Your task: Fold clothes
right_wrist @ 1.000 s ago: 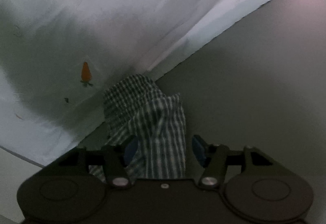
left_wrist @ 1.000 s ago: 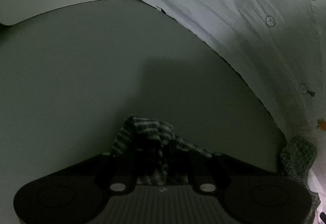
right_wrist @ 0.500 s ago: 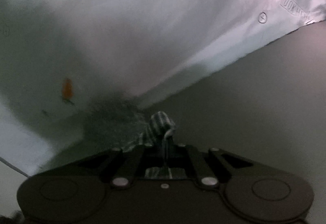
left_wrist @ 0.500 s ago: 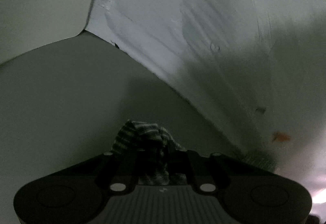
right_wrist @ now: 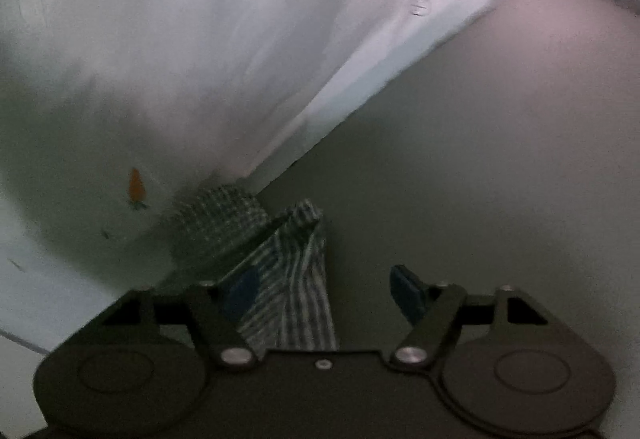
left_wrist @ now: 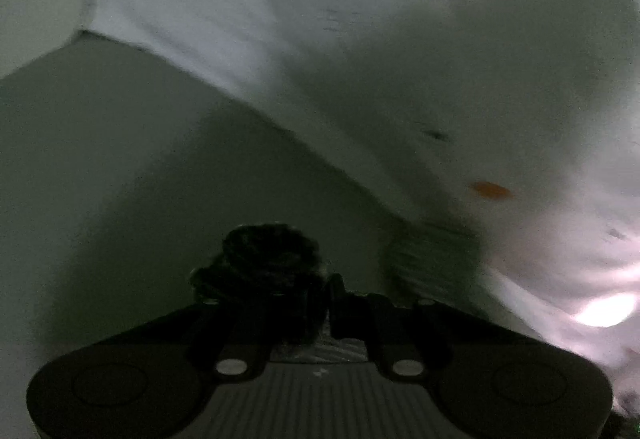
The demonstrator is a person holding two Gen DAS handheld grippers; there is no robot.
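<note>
Between the right gripper (right_wrist: 324, 289) fingers, jaws opening: checked cloth (right_wrist: 288, 279), unpinched, running forward; left gripper (left_wrist: 310, 295) clamps its bunched end.

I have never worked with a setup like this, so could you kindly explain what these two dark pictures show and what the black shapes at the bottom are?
There is no robot here: a person holds a two-finger gripper in each hand, and a fisheye camera on each looks forward along the fingers. The black shapes are the grippers' own bodies.

In the left wrist view, the left gripper is shut on a dark bunch of the checked garment. In the right wrist view, the right gripper has its blue pads apart and its jaws are opening; the same checked cloth lies between them, unpinched.

Underneath is a white sheet printed with small carrots, spread partly over a plain grey surface. Both pictures are dim and blurred.
</note>
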